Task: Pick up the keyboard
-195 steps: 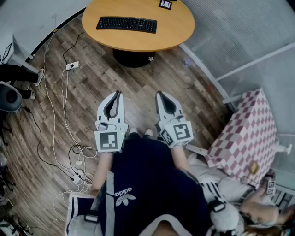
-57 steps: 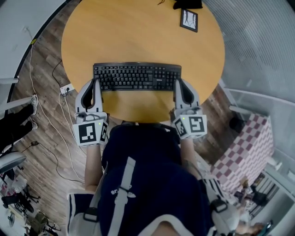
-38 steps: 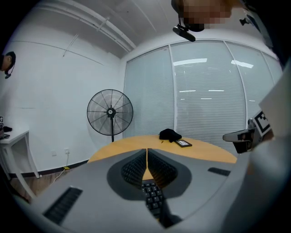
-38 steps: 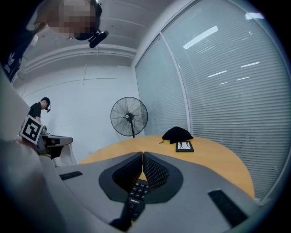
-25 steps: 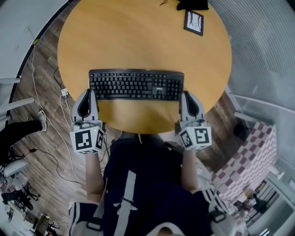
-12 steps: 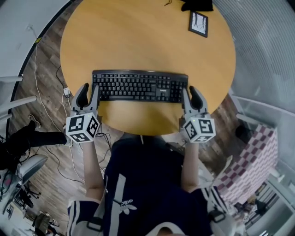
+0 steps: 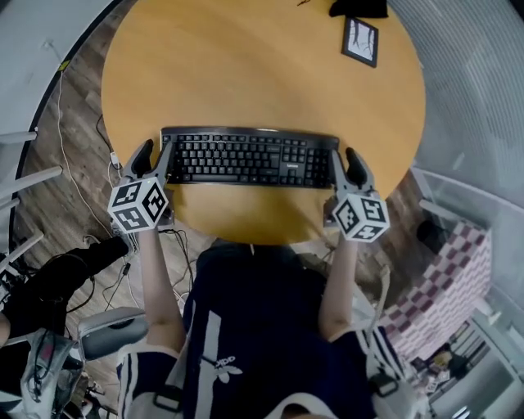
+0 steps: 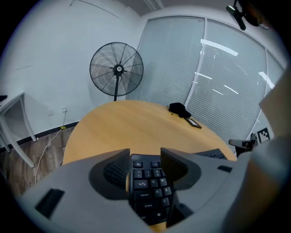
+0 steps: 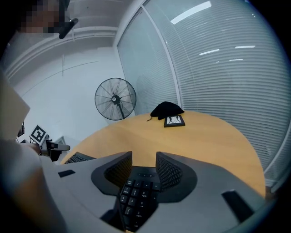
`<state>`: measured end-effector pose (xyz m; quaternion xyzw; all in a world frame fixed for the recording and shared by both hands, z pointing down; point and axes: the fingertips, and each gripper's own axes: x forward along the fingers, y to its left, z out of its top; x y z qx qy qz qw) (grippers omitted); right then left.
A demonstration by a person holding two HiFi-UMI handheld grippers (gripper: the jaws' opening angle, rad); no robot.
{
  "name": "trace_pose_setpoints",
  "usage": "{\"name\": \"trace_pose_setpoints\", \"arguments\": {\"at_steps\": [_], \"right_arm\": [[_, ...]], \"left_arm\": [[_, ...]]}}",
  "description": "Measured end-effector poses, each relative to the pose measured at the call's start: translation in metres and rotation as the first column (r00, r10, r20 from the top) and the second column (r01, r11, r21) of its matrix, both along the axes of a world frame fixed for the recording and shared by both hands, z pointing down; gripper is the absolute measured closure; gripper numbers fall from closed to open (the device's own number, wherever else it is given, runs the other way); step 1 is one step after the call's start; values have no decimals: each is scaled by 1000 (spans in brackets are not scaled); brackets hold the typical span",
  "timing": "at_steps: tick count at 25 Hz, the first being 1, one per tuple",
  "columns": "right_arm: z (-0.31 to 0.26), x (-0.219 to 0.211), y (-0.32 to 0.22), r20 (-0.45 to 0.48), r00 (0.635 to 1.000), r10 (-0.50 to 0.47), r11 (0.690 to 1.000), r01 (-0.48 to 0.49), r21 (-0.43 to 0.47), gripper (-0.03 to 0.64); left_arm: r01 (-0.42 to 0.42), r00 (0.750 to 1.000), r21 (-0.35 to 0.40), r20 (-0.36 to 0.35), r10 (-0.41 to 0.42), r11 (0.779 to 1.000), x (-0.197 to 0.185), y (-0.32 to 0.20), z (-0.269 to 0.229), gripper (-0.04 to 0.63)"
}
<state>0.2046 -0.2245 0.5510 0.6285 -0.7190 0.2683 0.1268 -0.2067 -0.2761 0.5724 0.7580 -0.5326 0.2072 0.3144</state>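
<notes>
Both grippers have dropped to the keyboard (image 7: 250, 158), flat on the round table (image 7: 246, 65) by its near edge; left gripper (image 7: 154, 157) straddles its left end, right gripper (image 7: 345, 164) its right; both jaws, just opening, stand apart, not pressing it; picture frame (image 7: 361, 41) lies far back.

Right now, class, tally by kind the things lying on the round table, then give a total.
keyboard: 1
picture frame: 1
black cloth: 1
Total: 3
</notes>
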Motion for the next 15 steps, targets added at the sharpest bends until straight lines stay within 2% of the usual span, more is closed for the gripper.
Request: {"name": "trace_pose_setpoints", "arguments": {"at_steps": [6, 15], "right_arm": [[22, 3, -7, 25, 999, 22, 998, -21, -57, 472], [57, 16, -15, 63, 996, 66, 987, -56, -151, 454]], "left_arm": [[4, 1000, -94, -16, -6, 996, -7, -9, 27, 397], [-12, 1000, -169, -22, 8, 985, 0, -17, 51, 397]]}}
